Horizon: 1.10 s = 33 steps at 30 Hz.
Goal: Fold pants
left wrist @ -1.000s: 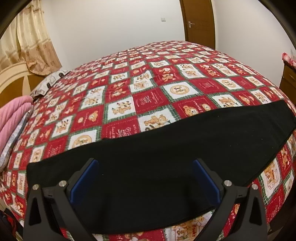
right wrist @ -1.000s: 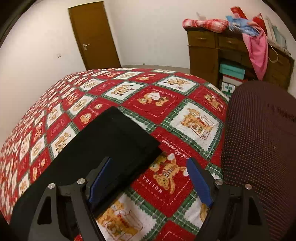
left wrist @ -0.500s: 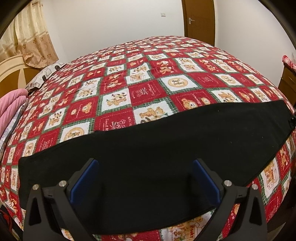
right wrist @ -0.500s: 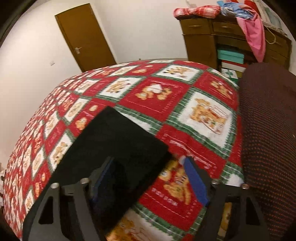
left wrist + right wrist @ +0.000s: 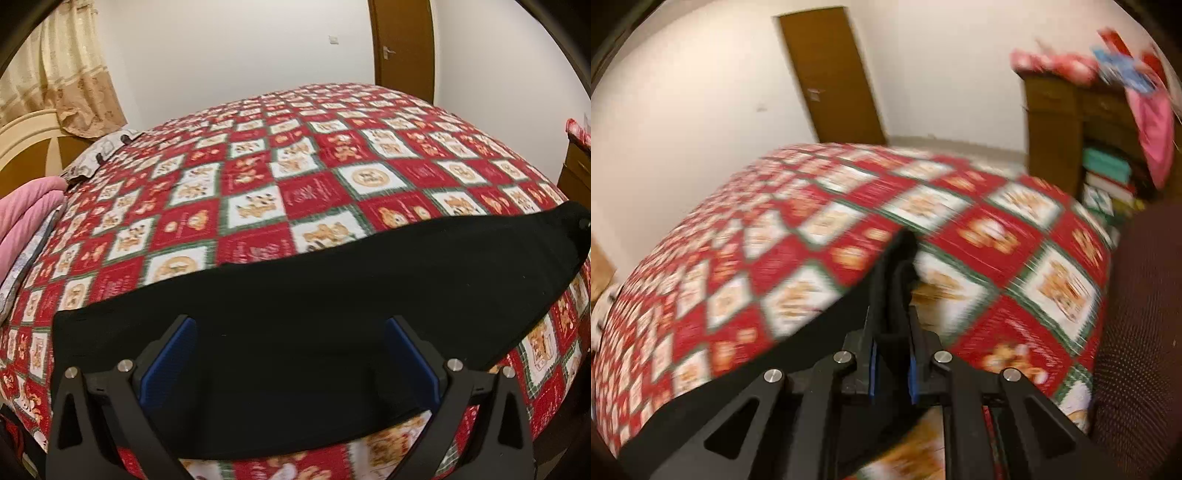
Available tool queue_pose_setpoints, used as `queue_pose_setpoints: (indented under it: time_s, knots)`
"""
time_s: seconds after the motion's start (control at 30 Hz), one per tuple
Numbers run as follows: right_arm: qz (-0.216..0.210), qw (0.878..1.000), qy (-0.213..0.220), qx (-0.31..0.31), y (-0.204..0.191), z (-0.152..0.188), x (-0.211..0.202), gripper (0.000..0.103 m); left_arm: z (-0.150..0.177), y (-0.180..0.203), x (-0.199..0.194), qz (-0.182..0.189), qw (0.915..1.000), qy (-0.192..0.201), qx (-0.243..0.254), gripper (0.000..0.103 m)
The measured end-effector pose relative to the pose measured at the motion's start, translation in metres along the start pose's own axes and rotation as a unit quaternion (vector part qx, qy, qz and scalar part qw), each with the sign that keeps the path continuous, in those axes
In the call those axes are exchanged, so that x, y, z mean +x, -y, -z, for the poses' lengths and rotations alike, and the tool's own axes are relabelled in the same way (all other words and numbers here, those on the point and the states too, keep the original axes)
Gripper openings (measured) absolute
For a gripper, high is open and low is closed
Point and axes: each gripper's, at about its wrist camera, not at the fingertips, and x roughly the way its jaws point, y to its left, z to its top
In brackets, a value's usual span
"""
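Closed since a second ago: right gripper [image 5: 891, 363], now pinching black pants [image 5: 897, 284], apparently lifting an end off the bedspread [image 5: 820, 236]; left gripper [image 5: 291, 354] wide open, holding nothing, over pants near front edge.

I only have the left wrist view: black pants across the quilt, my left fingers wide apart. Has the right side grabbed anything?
Observer: Yes. The right gripper is shut on the pants, a bunched end standing between its fingers.
Operator: Is that end flat on the bed?
Observer: No, it rises off the quilt as a ridge; the picture is motion-blurred.
Operator: Anything near that side?
Observer: A dark dotted chair sits right of the bed, with a cluttered wooden dresser behind it.
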Motion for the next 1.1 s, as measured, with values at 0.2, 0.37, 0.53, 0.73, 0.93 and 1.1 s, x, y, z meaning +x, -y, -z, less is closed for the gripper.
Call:
queue_pose_setpoints:
  time_s: [0.2,0.37,0.53,0.73,0.93,1.1]
  knots:
    - [-0.111,0.985,0.027,-0.130,-0.119,0.038,-0.054,0.013,0.000,-0.029,-0.009,-0.008,0.9995,0.013,-0.028,0.103]
    - [-0.174,0.952,0.018,-0.252,-0.216,0.115,-0.071,0.013,0.007,-0.052,-0.014,-0.020,0.9985,0.013,-0.049,0.103]
    - [-0.205,0.923,-0.010,-0.325,-0.270,0.186,-0.071,0.013,0.015,-0.075,-0.021,-0.032,0.9973,0.017,-0.064,0.103]
    - [-0.167,0.897,-0.003,-0.409,-0.290,0.232,-0.071,0.034,0.022,-0.098,-0.021,-0.040,0.9955,0.014,-0.085,0.103]
    - [-0.224,0.868,-0.016,-0.442,-0.286,0.244,-0.090,0.059,0.024,-0.111,-0.019,-0.035,0.9935,0.013,-0.107,0.103]
    - [-0.283,0.891,-0.043,-0.352,-0.273,0.217,-0.099,0.059,0.027,-0.115,-0.020,-0.039,0.9935,0.014,-0.106,0.103]
